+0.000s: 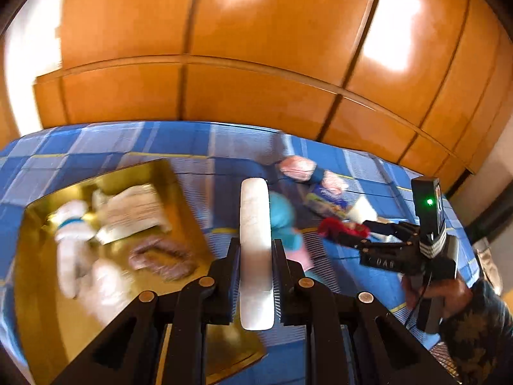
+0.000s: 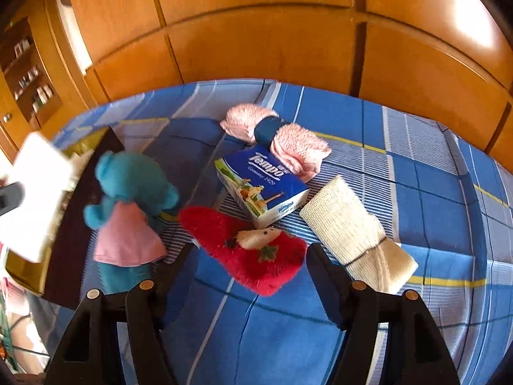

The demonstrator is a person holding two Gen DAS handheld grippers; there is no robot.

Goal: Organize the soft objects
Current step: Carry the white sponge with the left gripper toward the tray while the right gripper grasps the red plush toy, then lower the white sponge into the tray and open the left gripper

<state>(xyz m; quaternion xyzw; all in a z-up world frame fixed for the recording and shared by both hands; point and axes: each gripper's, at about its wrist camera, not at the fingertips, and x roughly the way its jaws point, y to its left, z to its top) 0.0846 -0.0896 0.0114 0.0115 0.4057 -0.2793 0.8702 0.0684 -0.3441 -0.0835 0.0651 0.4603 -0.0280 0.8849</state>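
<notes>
My left gripper (image 1: 256,250) is shut on a flat white soft pack (image 1: 255,221) and holds it above the right edge of the gold box (image 1: 41,288). The box holds a white plush toy (image 1: 73,234), a cream knit cloth (image 1: 134,215) and a brown fuzzy piece (image 1: 160,256). My right gripper (image 2: 250,250) stands open just over a red fuzzy plush (image 2: 224,231); its pads do not touch the plush. A teal bear in a pink dress (image 2: 128,186) stands beside the box. A Tempo tissue pack (image 2: 263,183), a pink towel roll (image 2: 288,144) and a cream gauze roll (image 2: 349,231) lie behind.
Everything rests on a bed with a blue checked sheet (image 2: 416,192). Wooden wardrobe doors (image 2: 256,32) rise right behind the bed. A shelf niche (image 2: 29,73) is at the far left. A person's hand (image 1: 449,295) grips the right tool.
</notes>
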